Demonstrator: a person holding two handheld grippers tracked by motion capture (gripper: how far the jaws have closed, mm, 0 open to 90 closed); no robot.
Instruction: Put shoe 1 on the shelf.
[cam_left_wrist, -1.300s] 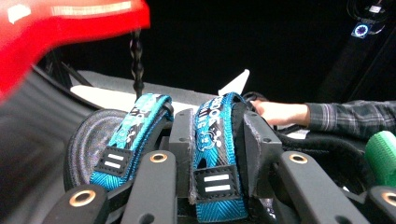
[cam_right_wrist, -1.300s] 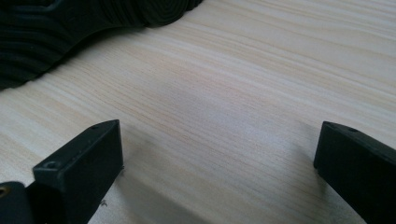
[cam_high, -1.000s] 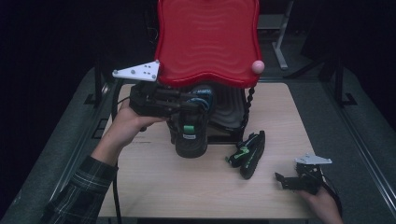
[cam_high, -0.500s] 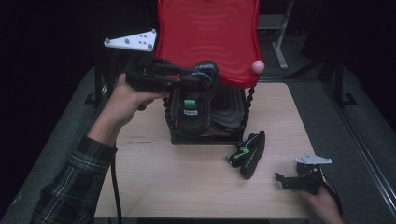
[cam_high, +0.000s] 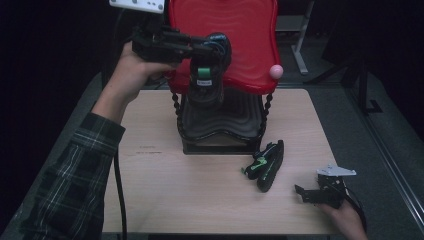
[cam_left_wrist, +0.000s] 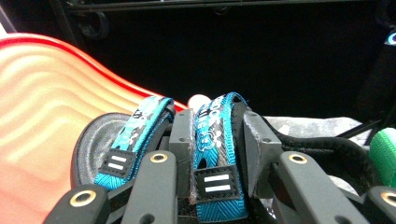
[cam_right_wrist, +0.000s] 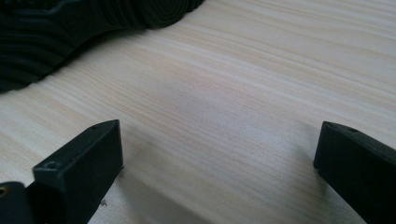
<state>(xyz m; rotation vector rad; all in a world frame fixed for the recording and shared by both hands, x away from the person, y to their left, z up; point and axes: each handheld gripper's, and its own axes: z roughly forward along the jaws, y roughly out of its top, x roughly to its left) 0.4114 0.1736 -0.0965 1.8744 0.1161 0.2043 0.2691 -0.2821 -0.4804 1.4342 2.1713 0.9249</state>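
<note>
From the high view, my left claw (cam_high: 202, 52) holds a black sandal (cam_high: 206, 82) by its strap, up in the air in front of the red top shelf (cam_high: 250, 45) of the little rack (cam_high: 220, 125). The other sandal (cam_high: 266, 165) lies on the worktop (cam_high: 200, 200), near my right claw (cam_high: 312, 194), which rests low by the front edge.

From the left gripper view, my claw is shut tight on the blue strap (cam_left_wrist: 215, 140), and the red shelf sits just beside it on one side.

From the right gripper view, my right claw (cam_right_wrist: 219, 158) is wide open and holds nothing, just above the bare wood.

I think I am lifting this sandal up to the red shelf. Next I need to carry it over the rim and set it down flat.

A moment ago the sandal was lower, by the black bottom shelf. Now it is higher. My right claw has not moved.
</note>
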